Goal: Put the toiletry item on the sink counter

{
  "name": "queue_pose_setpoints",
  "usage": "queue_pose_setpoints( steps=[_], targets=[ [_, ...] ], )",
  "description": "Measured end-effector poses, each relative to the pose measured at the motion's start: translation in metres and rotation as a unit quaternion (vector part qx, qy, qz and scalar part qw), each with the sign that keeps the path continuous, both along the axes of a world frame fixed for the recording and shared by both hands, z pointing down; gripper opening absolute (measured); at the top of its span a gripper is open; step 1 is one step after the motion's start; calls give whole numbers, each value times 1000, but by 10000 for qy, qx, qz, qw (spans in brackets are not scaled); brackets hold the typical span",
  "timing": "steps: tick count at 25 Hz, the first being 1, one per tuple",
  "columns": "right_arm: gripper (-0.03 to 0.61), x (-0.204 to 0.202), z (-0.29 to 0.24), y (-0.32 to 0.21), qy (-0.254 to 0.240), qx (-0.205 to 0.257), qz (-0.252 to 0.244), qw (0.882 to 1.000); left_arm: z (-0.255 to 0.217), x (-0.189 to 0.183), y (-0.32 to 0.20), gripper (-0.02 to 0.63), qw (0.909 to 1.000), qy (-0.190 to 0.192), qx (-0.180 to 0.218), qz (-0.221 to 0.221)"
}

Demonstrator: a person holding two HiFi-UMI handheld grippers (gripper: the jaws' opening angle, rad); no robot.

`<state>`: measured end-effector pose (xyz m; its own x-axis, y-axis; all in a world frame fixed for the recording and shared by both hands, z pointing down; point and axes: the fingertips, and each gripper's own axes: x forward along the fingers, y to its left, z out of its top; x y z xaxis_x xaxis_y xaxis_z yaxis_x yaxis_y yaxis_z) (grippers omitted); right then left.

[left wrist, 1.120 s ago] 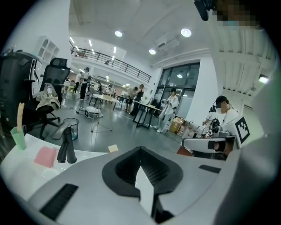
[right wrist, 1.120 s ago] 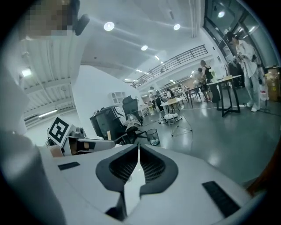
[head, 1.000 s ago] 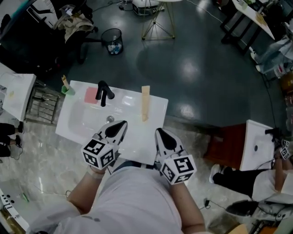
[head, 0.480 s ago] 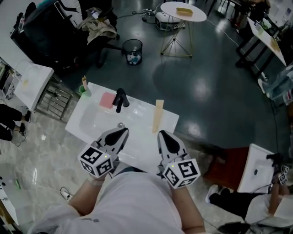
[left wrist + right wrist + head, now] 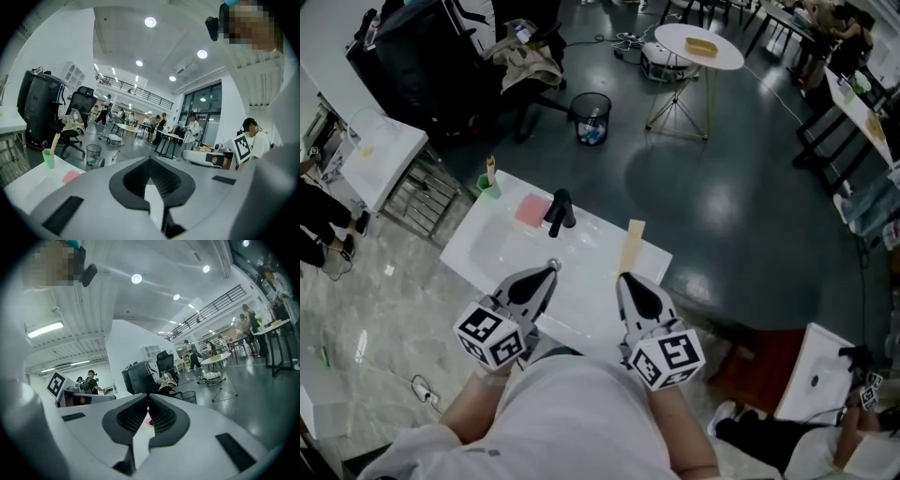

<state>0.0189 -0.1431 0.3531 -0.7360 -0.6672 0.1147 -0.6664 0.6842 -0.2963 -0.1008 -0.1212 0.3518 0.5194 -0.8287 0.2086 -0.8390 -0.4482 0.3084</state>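
Head view: left gripper [image 5: 549, 271] and right gripper [image 5: 624, 279] are held close to the body, tips over the near part of the white rectangular sink counter [image 5: 598, 281]. Both have their jaws pressed together with nothing held. Since a second ago both have come up off the basin and levelled out. The flat pink rectangular block [image 5: 532, 210], likely the toiletry item, lies on the counter just left of the black faucet [image 5: 560, 211].
Left gripper view: jaws closed, empty, aimed across the room; small green cup [image 5: 48, 158] low left.
Right gripper view: same, closed and empty.
Reads as placement done, hands retreating.
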Motion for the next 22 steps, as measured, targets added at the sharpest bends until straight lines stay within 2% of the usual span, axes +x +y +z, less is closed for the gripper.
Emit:
queue_pose_setpoints(
  steps=[12, 22],
  targets=[
    [25, -12, -1, 2, 126, 102, -286, 9995, 3, -15, 5, 17, 9994, -38, -56, -351],
    [25, -11, 6, 0, 136, 38, -248, 9996, 10, -19, 5, 17, 9989, -30, -109, -456]
  ],
)
